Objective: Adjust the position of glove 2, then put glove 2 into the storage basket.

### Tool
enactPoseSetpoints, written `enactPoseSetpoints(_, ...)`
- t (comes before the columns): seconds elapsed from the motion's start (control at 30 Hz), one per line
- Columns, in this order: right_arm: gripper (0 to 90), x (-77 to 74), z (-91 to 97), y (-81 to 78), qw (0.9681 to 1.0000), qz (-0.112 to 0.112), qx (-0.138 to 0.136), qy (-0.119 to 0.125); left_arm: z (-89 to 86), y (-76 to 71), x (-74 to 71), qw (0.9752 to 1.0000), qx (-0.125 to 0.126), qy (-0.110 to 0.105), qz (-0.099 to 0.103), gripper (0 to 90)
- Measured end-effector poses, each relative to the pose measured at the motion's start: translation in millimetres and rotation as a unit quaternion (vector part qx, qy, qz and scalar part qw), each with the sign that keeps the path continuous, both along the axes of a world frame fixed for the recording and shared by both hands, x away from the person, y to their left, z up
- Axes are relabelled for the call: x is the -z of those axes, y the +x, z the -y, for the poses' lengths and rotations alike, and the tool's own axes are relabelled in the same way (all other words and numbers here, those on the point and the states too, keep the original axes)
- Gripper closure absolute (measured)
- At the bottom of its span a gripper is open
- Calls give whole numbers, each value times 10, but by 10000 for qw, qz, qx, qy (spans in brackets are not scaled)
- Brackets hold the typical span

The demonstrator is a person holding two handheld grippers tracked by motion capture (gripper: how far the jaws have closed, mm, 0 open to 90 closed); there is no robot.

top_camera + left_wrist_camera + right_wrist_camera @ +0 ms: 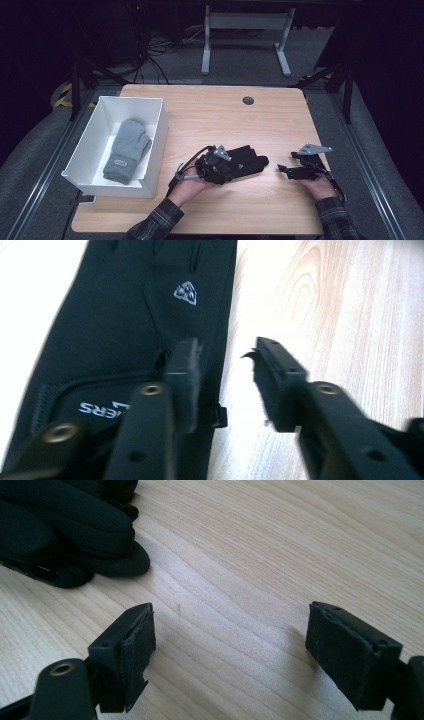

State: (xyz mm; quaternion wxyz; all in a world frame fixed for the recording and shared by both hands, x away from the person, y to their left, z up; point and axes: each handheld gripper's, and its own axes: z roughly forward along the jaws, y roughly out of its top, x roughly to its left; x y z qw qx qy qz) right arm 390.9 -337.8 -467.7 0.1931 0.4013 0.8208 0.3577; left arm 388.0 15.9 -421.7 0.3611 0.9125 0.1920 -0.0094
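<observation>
Left claw (pixel 225 385) stood part-open over black glove's (pixel 125 330) edge, right claw (pixel 230 655) gaped wide above bare bench (pixel 280 555), gloveless.

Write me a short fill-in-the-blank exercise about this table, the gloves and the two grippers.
1. The grey mitten lies inside the white ____.
2. The black glove lies on the wooden table, just ahead of the ____ gripper.
3. The right gripper has its jaws spread wide with only bare ____ between them.
4. The small logo on the black glove is ____ in colour.

Missing words: box; left; table; white
</observation>
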Motion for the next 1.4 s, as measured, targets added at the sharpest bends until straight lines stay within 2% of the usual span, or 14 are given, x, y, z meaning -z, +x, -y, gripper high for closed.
enactPoseSetpoints(0.03, 201, 0, 0, 0, 10000, -2, 5, 1, -13, 17, -5, 10000, 4, -57, -3, 539)
enactPoseSetpoints(0.17, 196, 0, 0, 2, 10000, -5, 15, 0, -27, 106, -43, 9999, 92, -52, 121, 391)
enactPoseSetpoints(0.23, 196, 0, -1, 3, 10000, -4, 15, 0, -37, 150, -62, 9996, 94, -236, 143, 339)
enactPoseSetpoints(0.33, 195, 0, -1, 3, 10000, -6, 14, -1, -13, 218, -86, 9995, 211, -145, 172, 246)
enactPoseSetpoints(0.4, 195, 0, -1, 3, 10000, -8, 15, -1, 1, 249, -92, 9992, 234, -265, 200, 219)
enactPoseSetpoints(0.47, 195, 0, 0, 3, 10000, -7, 14, -1, 34, 288, -88, 9991, 271, -212, 233, 186)
enactPoseSetpoints(0.7, 194, 1, -1, 3, 10000, -6, 13, -1, 187, 387, -78, 9983, 418, -93, 398, 150)
enactPoseSetpoints(0.83, 194, 0, 0, 3, 10000, -10, 13, 0, 243, 433, -48, 9981, 412, -137, 429, 149)
enactPoseSetpoints(1.0, 193, 0, 0, 3, 10000, -9, 10, 0, 315, 518, 38, 9980, 405, -62, 476, 150)
enactPoseSetpoints(1.17, 190, 1, -1, 3, 10000, -13, 3, -2, 361, 538, 144, 9975, 480, 202, 482, 144)
enactPoseSetpoints(1.27, 190, 1, -1, 3, 10000, -14, -1, -2, 365, 559, 194, 9977, 460, 212, 457, 142)
enactPoseSetpoints(1.4, 190, 1, -1, 2, 10000, -14, -2, -2, 387, 555, 250, 9970, 494, 351, 486, 139)
